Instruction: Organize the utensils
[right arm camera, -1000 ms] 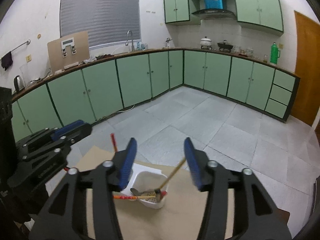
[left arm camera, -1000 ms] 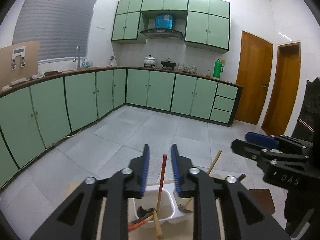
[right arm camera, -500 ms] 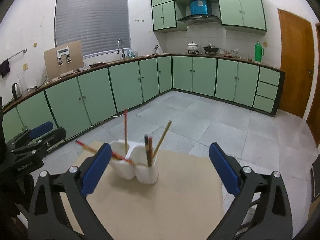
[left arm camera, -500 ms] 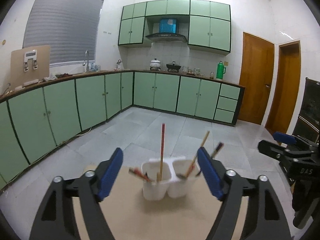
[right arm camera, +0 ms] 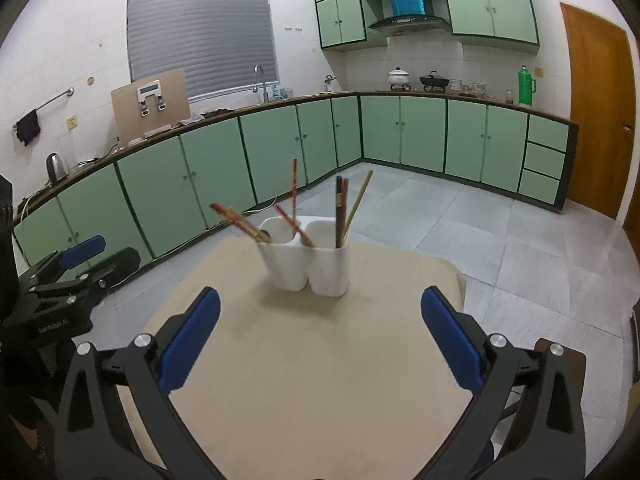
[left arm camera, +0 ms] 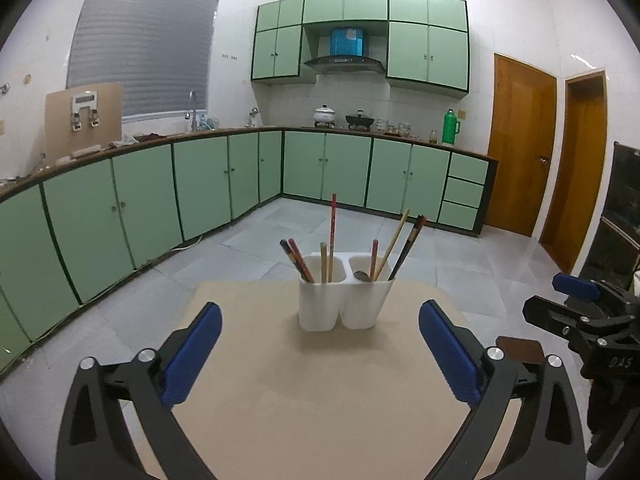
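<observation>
A white two-cup utensil holder [left arm camera: 340,304] [right arm camera: 304,264] stands upright at the far end of the beige table [left arm camera: 320,400] [right arm camera: 320,360]. Several chopsticks [left arm camera: 332,232] [right arm camera: 294,192] lean in both cups, and a metal spoon [left arm camera: 362,276] rests in the right cup. My left gripper [left arm camera: 318,307] hangs short of the holder; its jaws are opening with nothing between them. My right gripper [right arm camera: 320,293] is open wide and empty, also short of the holder. Each gripper shows at the edge of the other's view, the right gripper [left arm camera: 580,308] and the left gripper [right arm camera: 80,256].
Green kitchen cabinets [left arm camera: 200,184] line the far walls across a grey tiled floor [left arm camera: 440,256]. A dark brown block [left arm camera: 520,346] lies at the table's right edge. Wooden doors [left arm camera: 520,152] stand at the right.
Both grippers pulled back from over the holder and spread their jaws wide. The red chopstick and the pale chopstick that stood between the jaws now stand in the holder's cups.
</observation>
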Motion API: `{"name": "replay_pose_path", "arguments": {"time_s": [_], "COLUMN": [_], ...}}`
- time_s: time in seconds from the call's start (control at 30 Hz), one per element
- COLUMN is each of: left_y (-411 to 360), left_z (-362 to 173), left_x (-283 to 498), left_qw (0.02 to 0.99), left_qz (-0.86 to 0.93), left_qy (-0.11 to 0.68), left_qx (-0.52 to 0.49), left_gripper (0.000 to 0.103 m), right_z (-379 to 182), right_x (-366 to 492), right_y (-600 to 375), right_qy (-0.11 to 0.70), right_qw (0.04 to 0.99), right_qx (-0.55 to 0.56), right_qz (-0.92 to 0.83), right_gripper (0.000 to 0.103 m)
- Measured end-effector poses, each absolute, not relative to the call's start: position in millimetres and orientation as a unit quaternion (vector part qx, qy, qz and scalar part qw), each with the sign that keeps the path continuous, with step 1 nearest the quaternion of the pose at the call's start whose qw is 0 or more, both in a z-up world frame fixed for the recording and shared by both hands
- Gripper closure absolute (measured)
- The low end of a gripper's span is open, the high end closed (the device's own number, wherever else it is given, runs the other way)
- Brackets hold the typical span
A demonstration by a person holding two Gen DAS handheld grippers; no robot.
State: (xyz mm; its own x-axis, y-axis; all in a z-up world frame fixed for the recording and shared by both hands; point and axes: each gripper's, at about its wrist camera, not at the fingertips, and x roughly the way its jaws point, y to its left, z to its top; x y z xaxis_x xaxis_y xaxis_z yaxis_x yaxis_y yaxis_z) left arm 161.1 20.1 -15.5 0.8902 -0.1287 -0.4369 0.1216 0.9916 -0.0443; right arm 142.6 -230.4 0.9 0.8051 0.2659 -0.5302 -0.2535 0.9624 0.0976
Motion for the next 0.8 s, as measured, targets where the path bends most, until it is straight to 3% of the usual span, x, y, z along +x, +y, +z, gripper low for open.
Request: {"name": "replay_pose_path", "arguments": {"time_s": [0.8], "left_y": [10.1], "left_z": [19.5], "left_x": [85.9], "left_qw": [0.981], "left_qz": [-0.070], "left_qy": [0.180], "left_qx": [0.001], "left_gripper": [0.006], "right_z": [49.5], "right_x": [75.2], "right_y": [-218.9], "right_qy": [0.227], "right_qw": [0.963], "right_qx": [-0.010], "right_qz": [0.147], "right_gripper": [0.005]}}
